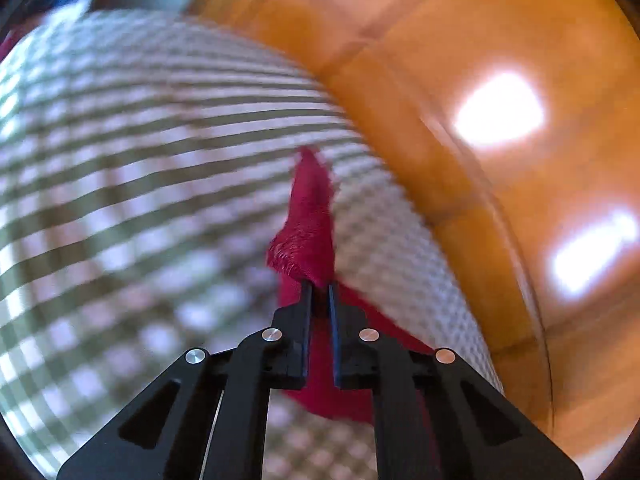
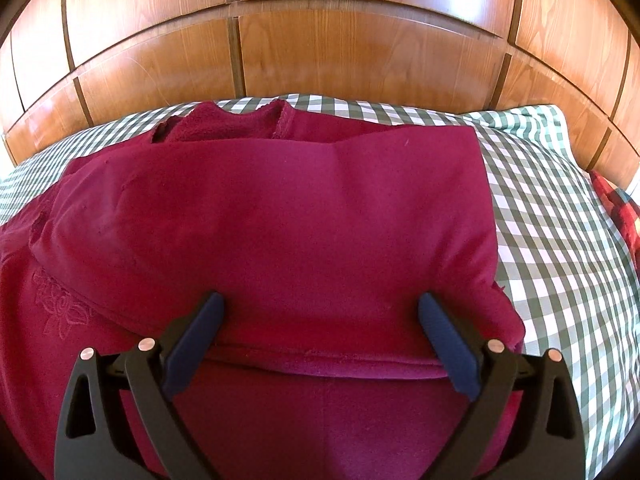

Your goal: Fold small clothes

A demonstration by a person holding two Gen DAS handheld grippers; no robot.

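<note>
The biggest thing in front of me is the headboard (image 2: 320,52), glossy orange-brown wood cut into curved panels by dark thin grooves, with bright patches of light glaring off it in my left view. Below it lies the bed (image 2: 552,248), covered in a soft cotton sheet of small green-and-white checks; my left view of it is smeared with blur. At the far right edge of the bed a scrap of red plaid cloth (image 2: 616,208) pokes in.

Spread over the middle of the bed is the crimson garment (image 2: 280,220), a matte, fleecy knit with a stitched hem along its near edge, one layer folded over another, a fuzzier inside showing at the neckline by the headboard, and a faint embroidered flower on the lower layer at the left.

My right hand-held gripper (image 2: 320,316) hangs over the near hem with its black arms and blue rubber pads spread wide, nothing pinched between them.

My left hand-held gripper (image 1: 319,288) is drawn narrow, its thin fingertips nipping a frayed, fuzzy edge of the crimson garment (image 1: 310,236), which rises in a tapering peak beyond the tips
</note>
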